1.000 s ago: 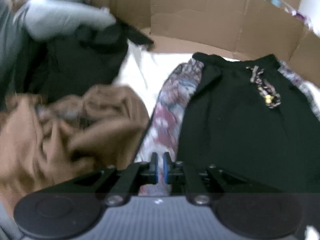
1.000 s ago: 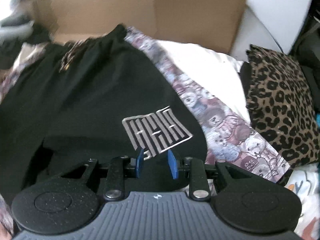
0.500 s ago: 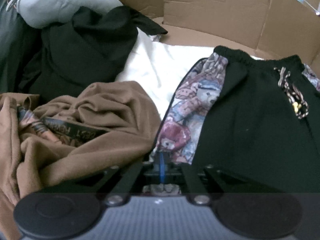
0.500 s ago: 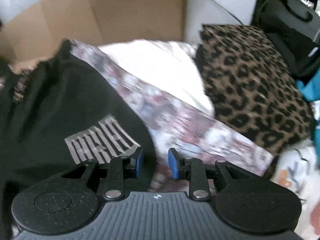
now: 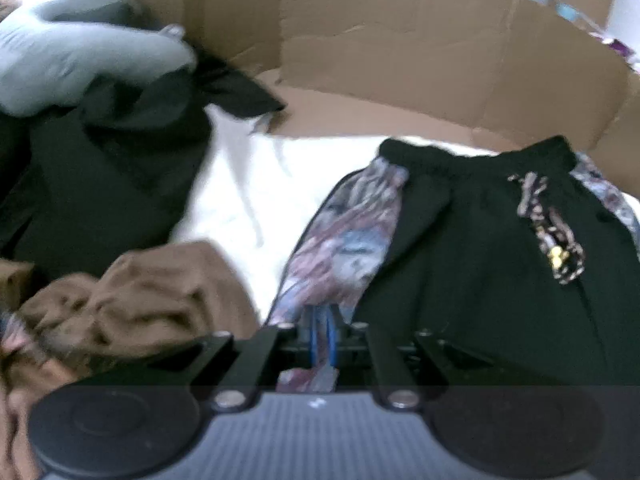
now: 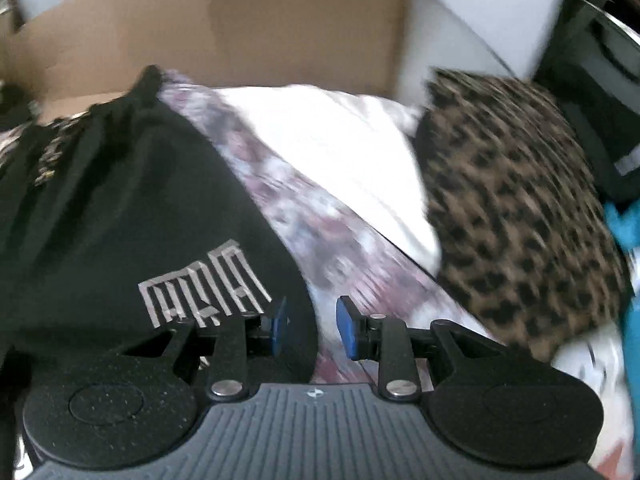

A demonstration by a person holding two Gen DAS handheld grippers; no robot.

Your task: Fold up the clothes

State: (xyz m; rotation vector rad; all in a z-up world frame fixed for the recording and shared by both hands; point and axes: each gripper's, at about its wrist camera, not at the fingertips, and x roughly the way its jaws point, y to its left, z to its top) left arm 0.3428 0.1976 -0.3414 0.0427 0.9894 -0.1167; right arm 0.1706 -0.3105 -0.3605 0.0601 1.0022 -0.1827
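Blurring black shorts (image 5: 500, 280), left gripper (image 5: 321, 336) jaws pinching their patterned edge, right gripper (image 6: 312, 326) jaws wide.

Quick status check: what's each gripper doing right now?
Left gripper: closed, pinching the printed side panel of the black pants.
Right gripper: open, holding nothing, poised at the pants' edge.

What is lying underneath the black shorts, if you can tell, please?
The black shorts lie on white bedding, seen beside their bear-print side panels. Whatever is directly beneath them is covered. The left gripper pinches the left panel's edge.
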